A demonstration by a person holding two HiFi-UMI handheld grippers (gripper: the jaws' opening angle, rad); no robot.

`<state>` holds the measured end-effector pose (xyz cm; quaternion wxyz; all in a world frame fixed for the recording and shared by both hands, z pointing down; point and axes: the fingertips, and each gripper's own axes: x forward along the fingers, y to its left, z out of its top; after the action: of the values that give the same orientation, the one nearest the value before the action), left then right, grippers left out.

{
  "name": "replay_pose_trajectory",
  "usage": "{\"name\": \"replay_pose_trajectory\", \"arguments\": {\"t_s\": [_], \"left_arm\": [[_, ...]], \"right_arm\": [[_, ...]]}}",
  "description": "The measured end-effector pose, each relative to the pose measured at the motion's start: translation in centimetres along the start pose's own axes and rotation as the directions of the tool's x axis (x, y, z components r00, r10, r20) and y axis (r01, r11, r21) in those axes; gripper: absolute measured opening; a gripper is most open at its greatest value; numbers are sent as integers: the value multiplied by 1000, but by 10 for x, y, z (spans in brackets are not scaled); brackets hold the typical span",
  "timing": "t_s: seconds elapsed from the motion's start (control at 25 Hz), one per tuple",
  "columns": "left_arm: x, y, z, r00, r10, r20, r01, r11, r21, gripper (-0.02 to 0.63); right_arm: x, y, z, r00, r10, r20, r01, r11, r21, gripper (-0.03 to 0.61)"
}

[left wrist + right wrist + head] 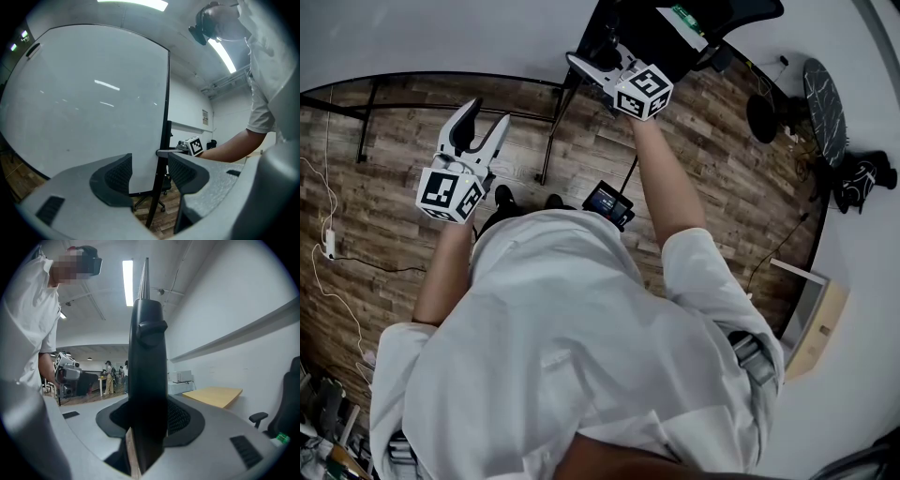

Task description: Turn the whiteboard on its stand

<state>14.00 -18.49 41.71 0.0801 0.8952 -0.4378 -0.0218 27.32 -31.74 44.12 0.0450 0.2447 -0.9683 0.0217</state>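
Wood floor below, pale walls around. The whiteboard stands upright on its stand. The right gripper has its jaws clamped on the whiteboard's black side frame. The left gripper faces the whiteboard's white face with its jaws moderately apart and nothing between them. The head view gives the whiteboard only as a thin dark top edge. Only the right gripper view shows a wooden desk beyond the whiteboard.

Head view steeply down; both gripper views level, close against, apparently, one whiteboard.
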Motion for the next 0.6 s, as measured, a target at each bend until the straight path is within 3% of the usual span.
{"name": "replay_pose_trajectory", "arguments": {"t_s": [0.6], "left_arm": [[10, -42, -13, 1000, -17, -4, 17, 1000, -3, 222]], "right_arm": [[-51, -1, -6, 1000, -9, 10, 10, 1000, -8, 167]]}}
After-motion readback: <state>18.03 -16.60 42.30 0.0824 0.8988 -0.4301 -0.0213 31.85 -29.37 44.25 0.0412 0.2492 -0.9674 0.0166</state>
